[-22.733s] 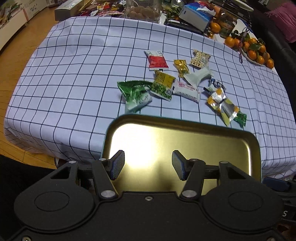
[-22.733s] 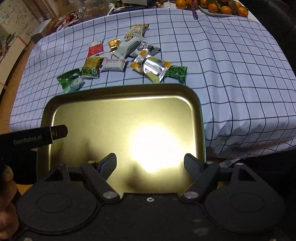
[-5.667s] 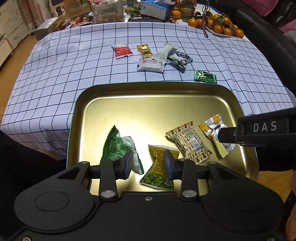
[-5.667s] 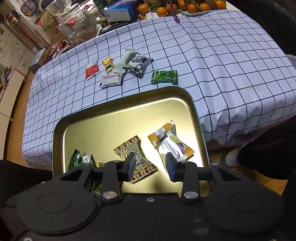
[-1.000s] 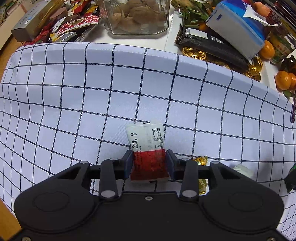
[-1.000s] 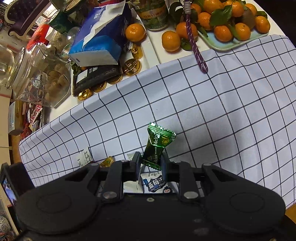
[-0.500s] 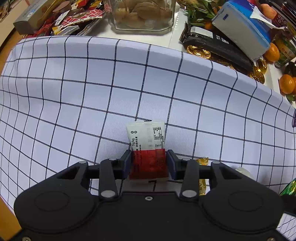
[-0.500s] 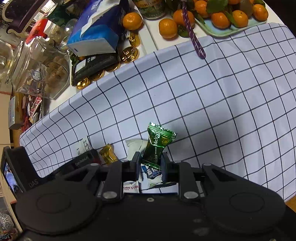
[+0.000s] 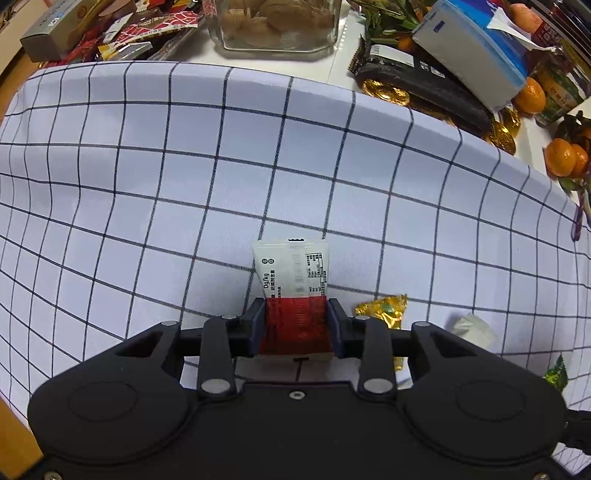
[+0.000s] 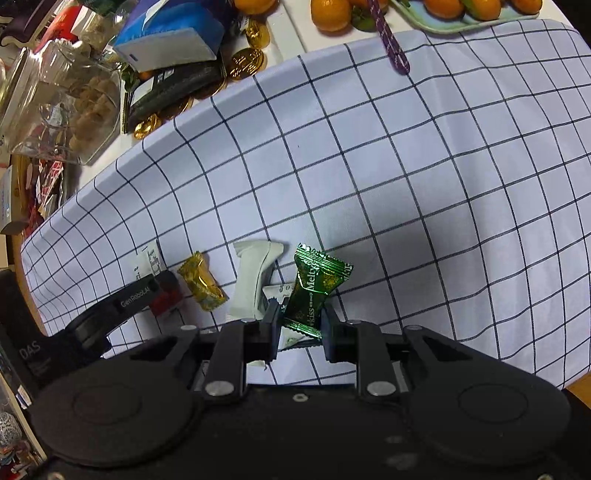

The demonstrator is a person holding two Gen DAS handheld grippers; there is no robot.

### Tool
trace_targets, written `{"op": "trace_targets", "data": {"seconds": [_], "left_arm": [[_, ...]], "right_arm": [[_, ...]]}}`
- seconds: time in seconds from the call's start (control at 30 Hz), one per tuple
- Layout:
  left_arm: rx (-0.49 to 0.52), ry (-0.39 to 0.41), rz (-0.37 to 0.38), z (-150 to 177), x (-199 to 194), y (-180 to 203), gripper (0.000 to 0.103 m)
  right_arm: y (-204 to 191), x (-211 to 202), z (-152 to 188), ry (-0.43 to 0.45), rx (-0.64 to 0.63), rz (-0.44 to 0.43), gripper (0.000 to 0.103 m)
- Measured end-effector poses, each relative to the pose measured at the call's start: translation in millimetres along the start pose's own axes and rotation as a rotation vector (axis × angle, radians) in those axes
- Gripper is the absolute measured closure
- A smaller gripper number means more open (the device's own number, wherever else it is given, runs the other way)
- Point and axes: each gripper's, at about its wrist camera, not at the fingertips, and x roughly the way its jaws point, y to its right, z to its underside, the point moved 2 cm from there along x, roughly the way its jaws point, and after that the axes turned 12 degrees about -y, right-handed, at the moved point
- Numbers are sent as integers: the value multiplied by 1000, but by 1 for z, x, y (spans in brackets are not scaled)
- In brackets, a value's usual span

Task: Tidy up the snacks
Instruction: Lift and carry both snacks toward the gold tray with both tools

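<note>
A red and white snack packet (image 9: 291,273) lies on the checked cloth (image 9: 147,166). My left gripper (image 9: 295,325) points down over it. Its jaws are closing, and the pads press the packet's red end from both sides. My right gripper (image 10: 298,325) is shut on a green candy (image 10: 317,280), which sticks up past the fingertips, above the cloth. Below it lie a white packet (image 10: 255,280) and a gold candy (image 10: 201,282). The left gripper (image 10: 162,291) also shows at the left of the right wrist view. The gold candy (image 9: 384,308) lies just right of the left fingers.
Beyond the cloth's far edge stand a glass jar (image 9: 275,22), a blue tissue pack (image 9: 469,55), a black packet (image 9: 417,74), gold coins (image 9: 384,92) and oranges (image 9: 561,155). More wrappers are piled at the far left (image 9: 122,33).
The left jaws have drawn in onto the red and white packet. The right gripper has tilted a little and kept hold of the green candy, so the snacks beneath it show more.
</note>
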Motion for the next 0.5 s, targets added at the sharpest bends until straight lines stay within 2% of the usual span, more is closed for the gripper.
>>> {"op": "trace_targets", "data": {"seconds": [0.17,0.5], "left_arm": [[29,9,30,12,-5,2,60],[11,4,26,24,-13,-17,60]], "right_arm": [[-4,0,4,10,-32,18,79],[10,1,2,39,-20,75,79]]}}
